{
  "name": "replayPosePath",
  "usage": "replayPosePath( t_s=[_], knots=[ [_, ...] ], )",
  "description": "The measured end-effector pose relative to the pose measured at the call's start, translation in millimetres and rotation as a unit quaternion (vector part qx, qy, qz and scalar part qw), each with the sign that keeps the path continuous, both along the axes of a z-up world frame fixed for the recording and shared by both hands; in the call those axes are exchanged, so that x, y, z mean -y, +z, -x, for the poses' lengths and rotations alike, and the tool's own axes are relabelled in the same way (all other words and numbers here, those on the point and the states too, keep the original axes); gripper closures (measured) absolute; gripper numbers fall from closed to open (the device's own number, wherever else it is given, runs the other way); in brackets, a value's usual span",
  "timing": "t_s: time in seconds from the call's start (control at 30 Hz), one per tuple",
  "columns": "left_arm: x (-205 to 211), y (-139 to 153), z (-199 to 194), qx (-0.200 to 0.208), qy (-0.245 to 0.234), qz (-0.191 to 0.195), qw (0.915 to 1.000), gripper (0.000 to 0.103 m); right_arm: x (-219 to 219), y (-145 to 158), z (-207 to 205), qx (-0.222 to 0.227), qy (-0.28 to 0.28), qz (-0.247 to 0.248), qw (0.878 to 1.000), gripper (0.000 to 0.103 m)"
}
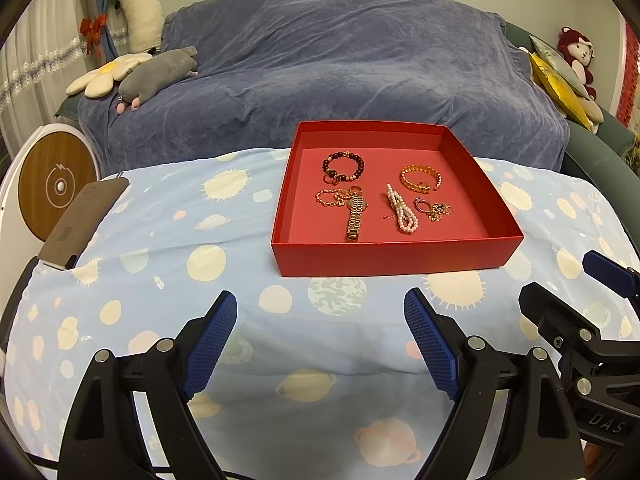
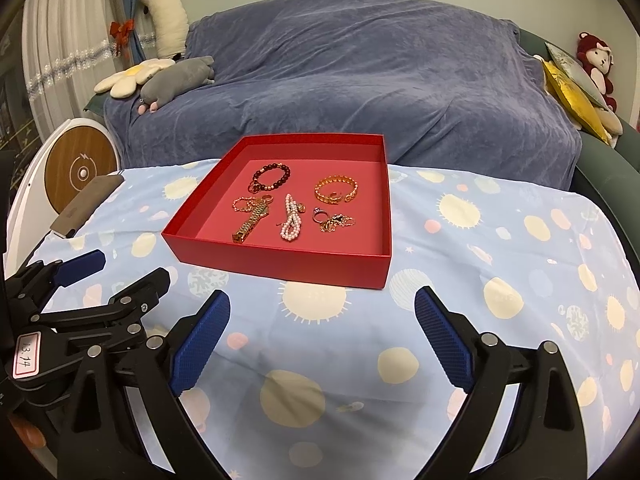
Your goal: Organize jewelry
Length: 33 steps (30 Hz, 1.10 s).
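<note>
left wrist: jewelry (image 1: pixel 394 196) inside red box (image 1: pixel 396 258)

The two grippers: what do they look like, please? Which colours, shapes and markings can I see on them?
Both are alike: the left gripper and the right gripper have black plastic linkage arms joined by round silver pins, and flat blue ribbed pads on the fingers. The left one carries a white label with handwritten numbers; the right one shows pale letters on its black body.
</note>
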<state>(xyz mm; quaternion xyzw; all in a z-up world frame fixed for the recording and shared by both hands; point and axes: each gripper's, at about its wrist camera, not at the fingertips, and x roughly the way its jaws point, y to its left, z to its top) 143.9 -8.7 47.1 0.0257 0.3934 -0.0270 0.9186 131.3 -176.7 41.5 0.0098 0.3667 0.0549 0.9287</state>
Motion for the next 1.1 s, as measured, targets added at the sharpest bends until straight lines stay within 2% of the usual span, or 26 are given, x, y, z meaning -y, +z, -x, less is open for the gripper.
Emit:
replayPosePath(
  t_s=[0.47, 0.87, 1.1],
  knots=[
    [3.4, 2.4, 4.9, 0.011, 0.004, -0.012, 0.9999, 0.02, 1.8, 0.2, 1.2, 0.003, -0.004, 0.002, 1.0, 0.01],
    [4.9, 7.0, 10.8, 0.038, 0.015, -0.035, 0.9985, 0.02, 2.2, 2.0, 4.0, 0.004, -0.004, -0.002, 1.0, 0.01],
    [1.7, 4.0, 8.7, 0.021, 0.012, -0.016, 0.9996, 0.02, 1.3, 2.1, 5.6, 0.005, -0.004, -0.002, 1.0, 0.01]
  ],
)
